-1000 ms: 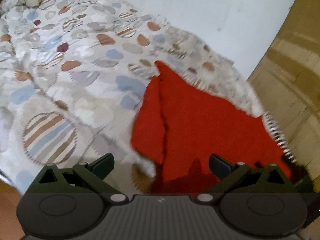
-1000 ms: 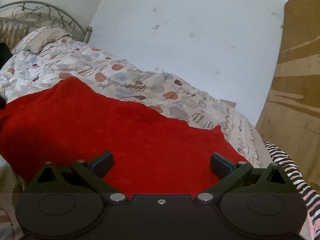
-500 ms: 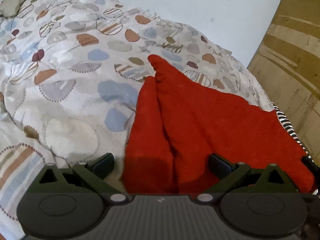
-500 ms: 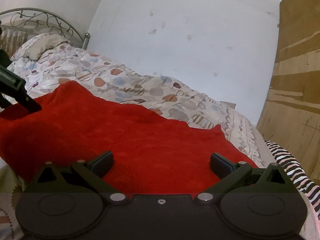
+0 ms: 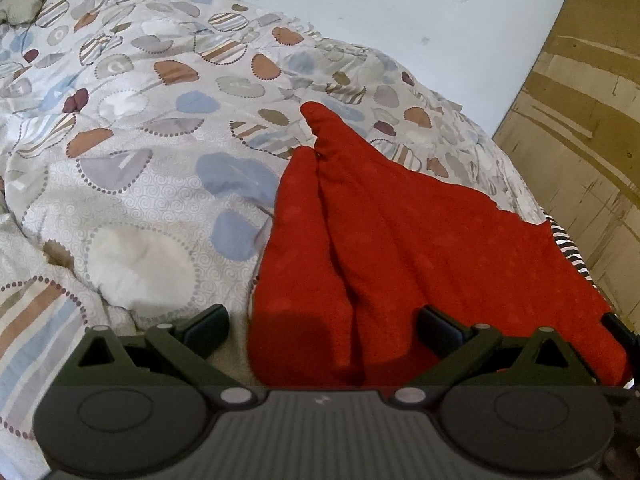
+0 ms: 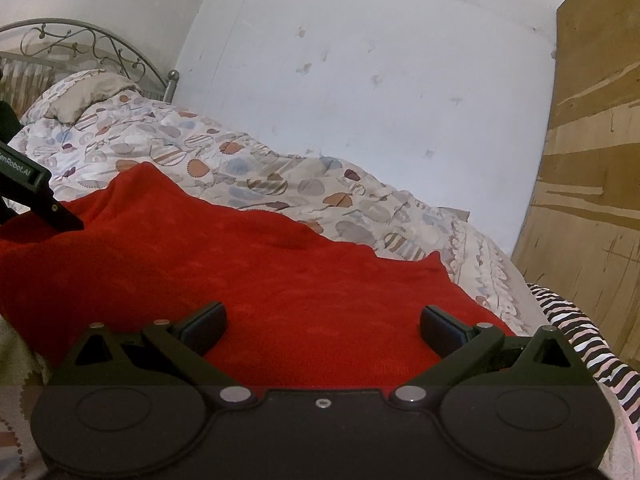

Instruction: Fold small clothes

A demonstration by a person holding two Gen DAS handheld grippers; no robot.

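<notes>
With both my left gripper (image 5: 322, 320) and right gripper (image 6: 323, 320) spread wide and empty over the red garment (image 5: 400, 240), pinching one layer could unravel its fold.

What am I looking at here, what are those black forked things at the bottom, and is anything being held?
These are two pictures of one moment, each from a camera mounted on a hand-held gripper, a two-finger clamp that a person carries. One picture looks along the left gripper, the other along the right gripper; the black forks are their fingers. Both stand wide open and hold nothing. In front of them a red garment lies partly folded on a bed with a patterned duvet. A striped black and white cloth sits at its right edge. The black piece at the left of the right-hand picture seems to be the other gripper, low over the garment.
</notes>
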